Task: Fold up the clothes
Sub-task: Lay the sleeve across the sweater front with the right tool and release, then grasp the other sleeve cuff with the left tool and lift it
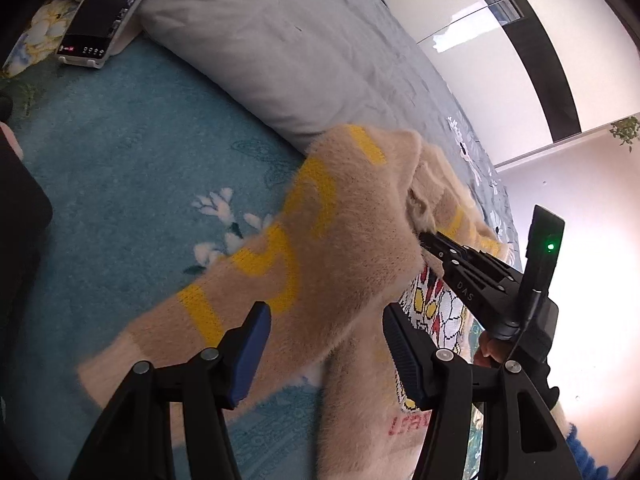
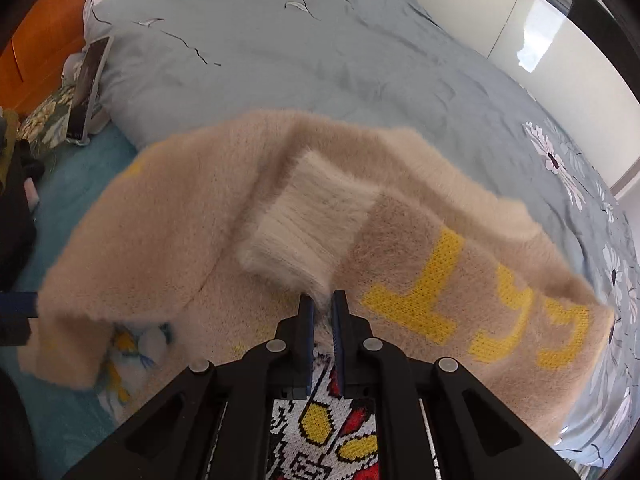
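A fuzzy beige sweater [image 1: 332, 240] with yellow letters and a red, white and yellow knit picture lies on the teal bedspread [image 1: 120, 168]. My left gripper [image 1: 324, 340] is open, its blue pads on either side of a folded-over sleeve. My right gripper [image 2: 322, 304] is shut on the sweater's pale ribbed cuff [image 2: 308, 220] and holds it above the sweater's body [image 2: 460, 300]. The right gripper also shows in the left wrist view [image 1: 426, 238], pinching fabric at the sweater's right side.
A grey-blue flowered duvet [image 2: 320, 52] is bunched behind the sweater. A tablet-like device [image 1: 108, 12] leans at the back left beside a flowered cushion [image 1: 36, 28]. A dark object [image 1: 20, 216] sits at the left edge. White wardrobe doors [image 2: 540, 12] stand beyond the bed.
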Demonstrator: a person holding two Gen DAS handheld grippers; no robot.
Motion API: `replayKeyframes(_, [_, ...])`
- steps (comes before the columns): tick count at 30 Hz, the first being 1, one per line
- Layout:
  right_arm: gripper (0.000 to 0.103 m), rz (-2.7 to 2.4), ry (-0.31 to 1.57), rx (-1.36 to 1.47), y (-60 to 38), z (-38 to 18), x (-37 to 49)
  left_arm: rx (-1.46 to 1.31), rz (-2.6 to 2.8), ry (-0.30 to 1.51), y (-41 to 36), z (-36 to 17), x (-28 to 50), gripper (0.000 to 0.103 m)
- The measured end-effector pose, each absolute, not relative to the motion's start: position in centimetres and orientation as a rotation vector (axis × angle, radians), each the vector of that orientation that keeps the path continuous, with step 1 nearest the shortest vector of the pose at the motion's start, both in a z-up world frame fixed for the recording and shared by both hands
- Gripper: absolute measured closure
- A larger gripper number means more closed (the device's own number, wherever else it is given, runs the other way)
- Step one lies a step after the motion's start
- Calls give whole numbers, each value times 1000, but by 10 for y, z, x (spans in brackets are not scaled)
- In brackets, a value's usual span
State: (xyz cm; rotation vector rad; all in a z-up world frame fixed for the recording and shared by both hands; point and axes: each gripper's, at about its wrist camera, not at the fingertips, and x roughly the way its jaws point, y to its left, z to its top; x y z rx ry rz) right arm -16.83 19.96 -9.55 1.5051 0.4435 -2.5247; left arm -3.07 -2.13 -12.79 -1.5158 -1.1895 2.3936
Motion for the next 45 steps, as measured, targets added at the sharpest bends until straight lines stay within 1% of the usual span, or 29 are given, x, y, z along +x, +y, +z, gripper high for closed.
replayKeyframes(1, [94,-2534,452,1501,199,-96,-168,-1517,2398,-1185,-24,-128,-29,41])
replayKeyframes(2, [91,-2533,446,1496,197,-92,-166,-1517,2405,-1179,-26,-127,-27,41])
replayKeyframes(3, [84,-2533,440,1490,196,-89,-165,-1518,2411,-1172,-26,-126,-27,41])
replayKeyframes(5, [75,-2531,428,1476,193,-82,-161,-1528,2422,-1151,-26,-126,-26,41])
replayKeyframes(7, [74,-2517,416,1443,189,-70,-150,-1537,2439,-1125,-27,-125,-23,41])
replayKeyframes(8, [70,-2510,411,1426,188,-64,-145,-1558,2443,-1111,-29,-125,-20,41])
replayKeyframes(9, [63,-2502,405,1410,186,-58,-139,-1584,2443,-1098,-30,-125,-17,41])
replayKeyframes(11, [58,-2506,424,1409,185,-52,-127,-1615,2429,-1126,-31,-127,-17,41])
replayKeyframes(12, [58,-2512,424,1421,187,-52,-118,-1626,2434,-1142,-30,-127,-16,41])
replayKeyframes(14, [58,-2528,394,1446,195,-52,-104,-1712,2514,-1112,-29,-126,-5,41])
replayKeyframes(16, [58,-2550,331,1475,208,-55,-93,-1835,2613,-1071,-27,-126,3,41])
replayKeyframes(20, [57,-2585,174,1508,230,-57,-75,-2101,2684,-1080,-32,-147,13,41])
replayKeyframes(26, [57,-2606,109,1513,242,-56,-53,-2285,2696,-948,-18,-170,12,39])
replayKeyframes(27, [58,-2609,102,1512,243,-56,-51,-2291,2701,-955,-18,-171,13,38])
replayKeyframes(31, [57,-2616,79,1510,248,-56,-49,-2284,2681,-1060,-26,-173,21,35])
replayKeyframes(36, [57,-2625,51,1507,253,-56,-47,-2233,2630,-1231,-39,-174,34,34])
replayKeyframes(40, [57,-2619,39,1520,252,-61,-48,-2170,2599,-1325,-44,-174,42,33])
replayKeyframes(42, [57,-2612,43,1520,249,-62,-49,-2100,2568,-1373,-44,-173,46,33])
replayKeyframes(45, [57,-2602,48,1519,243,-64,-52,-1912,2496,-1524,-48,-173,56,33])
